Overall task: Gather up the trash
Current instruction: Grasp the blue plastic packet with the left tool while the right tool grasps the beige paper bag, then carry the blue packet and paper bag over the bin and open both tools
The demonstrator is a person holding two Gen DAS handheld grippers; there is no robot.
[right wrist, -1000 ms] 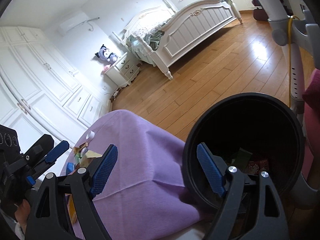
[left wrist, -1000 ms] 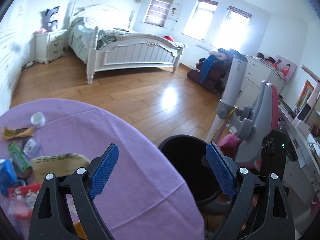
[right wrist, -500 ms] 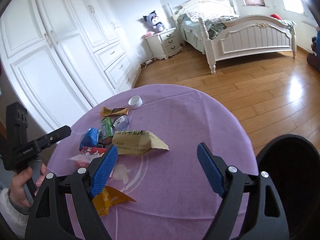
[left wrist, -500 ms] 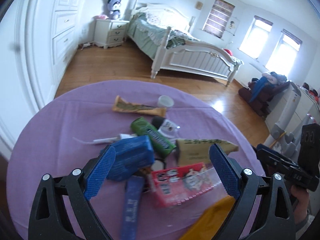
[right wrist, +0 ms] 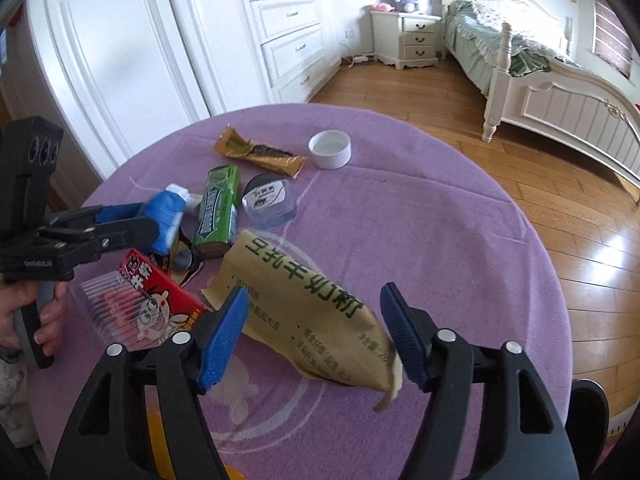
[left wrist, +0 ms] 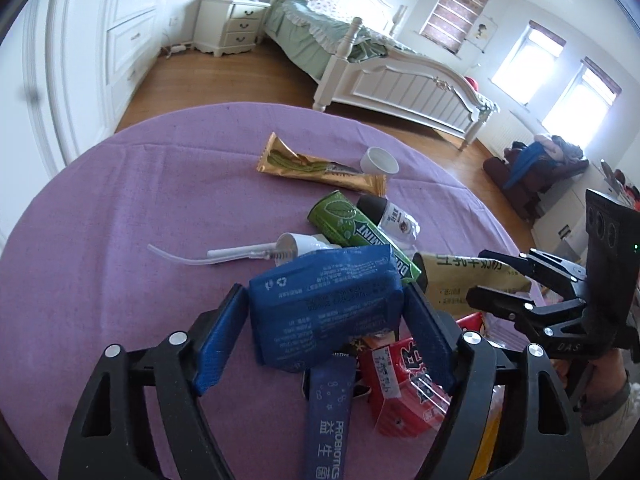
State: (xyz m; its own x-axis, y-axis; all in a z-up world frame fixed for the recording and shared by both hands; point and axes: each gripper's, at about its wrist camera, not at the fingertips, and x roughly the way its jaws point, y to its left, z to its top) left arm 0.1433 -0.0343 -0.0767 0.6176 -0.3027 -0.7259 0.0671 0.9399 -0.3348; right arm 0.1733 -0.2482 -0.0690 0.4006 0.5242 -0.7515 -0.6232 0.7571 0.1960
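Down on the round desk (left wrist: 100,216), draped in a soft purple cloth, both tools work at a heap of trash. The left hand-held gripper (left wrist: 324,330) has its blue ribbed pads on either side of a crumpled blue packet (left wrist: 326,308); the jaws are closing, and both pads look to be touching the packet's sides, though how firmly they press is hard to tell. The right hand-held gripper (right wrist: 316,334) straddles a tan paper bag (right wrist: 304,304) printed with green characters; its jaws are closing too, with gaps visible between pads and bag, so the bag is not yet pinched.

The blue packet is glossy film with small white print. Under it lie a flat blue strip (left wrist: 328,416) marked PROBIOTICS, cut off at the picture's bottom edge, and a red carton (left wrist: 404,388) with cartoon art, partly covered by the left tool's right finger. A green mint box (right wrist: 218,210) is long and rectangular. Beside it sits a small clear tub (right wrist: 270,200) with a dark label. Farther back are a shiny gold wrapper (right wrist: 260,154), a white round cap (right wrist: 330,149) lying open side up, and a white pump head with a thin clear tube (left wrist: 240,254).

A yellow piece at the lower edge of both views is mostly hidden behind the tools' black frames. A hand (right wrist: 24,322) grips the left tool's handle.
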